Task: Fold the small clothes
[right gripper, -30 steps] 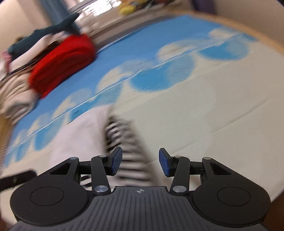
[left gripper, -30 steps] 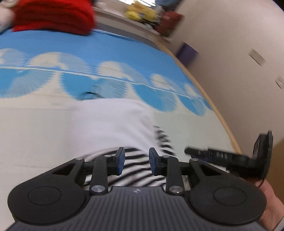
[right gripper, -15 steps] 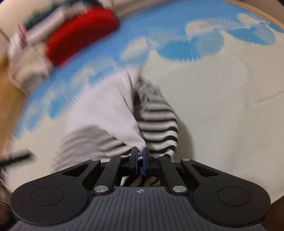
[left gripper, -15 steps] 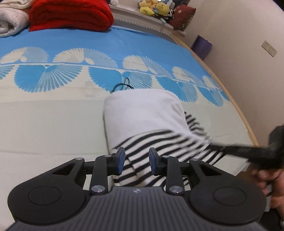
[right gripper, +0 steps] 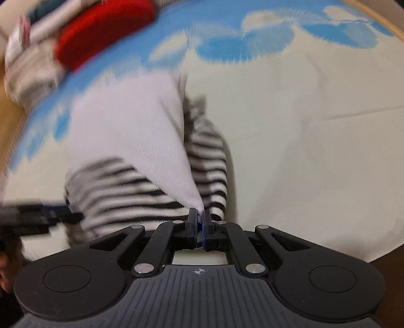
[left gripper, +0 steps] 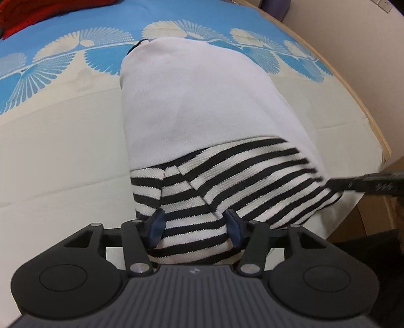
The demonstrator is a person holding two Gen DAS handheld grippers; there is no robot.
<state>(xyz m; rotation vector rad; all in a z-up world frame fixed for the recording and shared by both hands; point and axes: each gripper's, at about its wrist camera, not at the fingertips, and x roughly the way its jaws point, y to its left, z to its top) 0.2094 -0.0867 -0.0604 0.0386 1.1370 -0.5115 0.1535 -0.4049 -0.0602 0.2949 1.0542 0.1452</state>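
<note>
Left wrist view: the left gripper (left gripper: 195,228) hangs over the near striped hem of a white garment with black-striped sleeves (left gripper: 202,106), which lies on a bed sheet (left gripper: 63,141) printed with blue fan shapes. Its fingers (left gripper: 156,225) have just been opening and stand apart with striped cloth between them — the pads do not press it. A red folded blanket (left gripper: 22,17) is cut off at the top corner. At the right edge the right gripper (left gripper: 366,185) shows only as a blurred dark bar reaching the garment's corner.

Right wrist view: heavily blurred. The right gripper (right gripper: 199,223) has its fingers together, clamped on the garment's corner — white fabric enters the pads. The left gripper (right gripper: 40,215) is a smear at the left edge.
</note>
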